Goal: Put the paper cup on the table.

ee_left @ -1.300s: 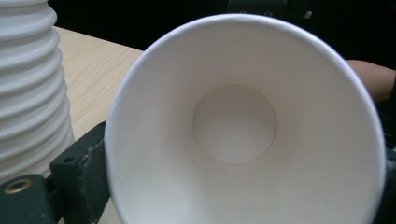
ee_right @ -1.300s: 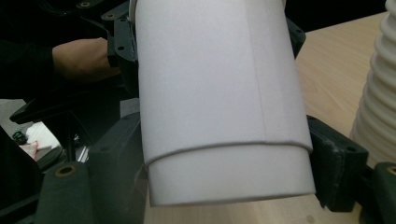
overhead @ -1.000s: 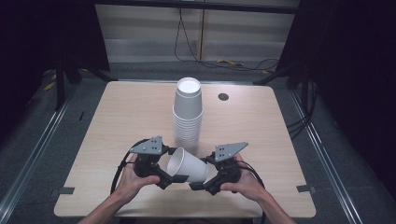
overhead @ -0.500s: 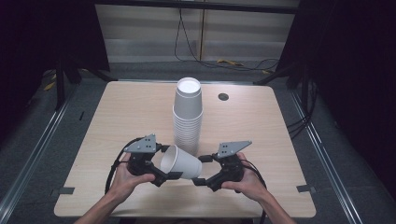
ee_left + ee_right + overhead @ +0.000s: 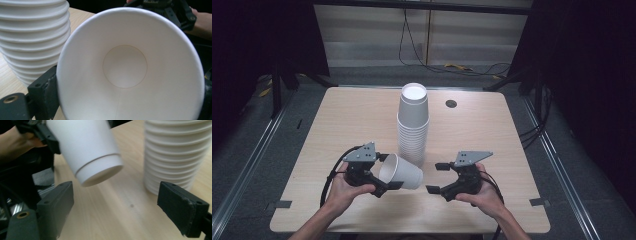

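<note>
A single white paper cup [image 5: 402, 173] lies on its side just above the table, mouth toward the left. My left gripper [image 5: 385, 175] is shut on its rim, one jaw on each side of the mouth. The left gripper view looks straight into the cup [image 5: 125, 67]. My right gripper [image 5: 435, 177] is open a short way right of the cup's base, touching nothing. In the right gripper view the cup's base [image 5: 97, 170] hangs beyond its spread jaws. A tall stack of white cups [image 5: 413, 125] stands mid-table just behind both grippers.
The wooden table [image 5: 337, 125] has a small dark round grommet [image 5: 451, 103] at the back right. Dark floor, rails and cables surround it. The stack [image 5: 175, 152] stands close to my right gripper's far jaw.
My right gripper has let go of the cup's base and drawn back to the right with its jaws open. The left gripper has pulled the cup slightly to the left.
</note>
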Motion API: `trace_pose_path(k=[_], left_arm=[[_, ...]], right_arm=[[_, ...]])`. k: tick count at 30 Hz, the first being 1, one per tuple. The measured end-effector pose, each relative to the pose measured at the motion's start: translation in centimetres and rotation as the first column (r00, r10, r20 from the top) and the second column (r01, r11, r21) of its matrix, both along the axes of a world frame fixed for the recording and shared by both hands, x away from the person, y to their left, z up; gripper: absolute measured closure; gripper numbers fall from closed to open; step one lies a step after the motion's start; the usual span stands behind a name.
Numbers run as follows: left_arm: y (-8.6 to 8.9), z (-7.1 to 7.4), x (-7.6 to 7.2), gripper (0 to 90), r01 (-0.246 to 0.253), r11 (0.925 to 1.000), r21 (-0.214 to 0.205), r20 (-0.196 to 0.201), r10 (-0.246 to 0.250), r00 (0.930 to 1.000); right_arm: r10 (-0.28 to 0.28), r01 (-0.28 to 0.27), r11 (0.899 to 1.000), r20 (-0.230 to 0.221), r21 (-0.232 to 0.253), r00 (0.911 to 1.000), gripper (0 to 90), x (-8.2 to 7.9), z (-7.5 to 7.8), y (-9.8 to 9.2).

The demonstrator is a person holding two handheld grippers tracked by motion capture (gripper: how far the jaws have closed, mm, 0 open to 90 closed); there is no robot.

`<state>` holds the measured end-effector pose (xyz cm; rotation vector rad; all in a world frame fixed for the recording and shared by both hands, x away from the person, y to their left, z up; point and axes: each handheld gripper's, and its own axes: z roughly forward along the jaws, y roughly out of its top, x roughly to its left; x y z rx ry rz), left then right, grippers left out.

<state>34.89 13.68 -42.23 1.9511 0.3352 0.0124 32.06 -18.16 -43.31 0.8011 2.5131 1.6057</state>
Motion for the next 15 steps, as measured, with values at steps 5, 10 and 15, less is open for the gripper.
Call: trace_pose_path(k=[5, 10, 15], left_arm=[[0.7, -0.1, 0.2, 7.8, -0.023, 0.9988, 0.043, -0.006, 0.024, 0.9997], [1.7, 0.0, 0.9, 7.8, -0.062, 0.9965, 0.057, -0.018, 0.063, 0.9979], [2.7, 0.8, 1.5, 7.7, -0.099, 0.9926, 0.07, -0.004, 0.1, 0.995]], right_arm=[[-0.087, 0.087, 0.996, 0.003, -0.027, 0.9962, 14.2, 0.6, -0.5, -1.1], [-0.123, 0.123, 0.991, 0.001, -0.057, 0.9924, 14.3, 0.9, -0.8, -1.1], [-0.139, 0.14, 0.988, 0.02, -0.068, 0.9901, 16.3, 1.2, -0.9, -1.3]])
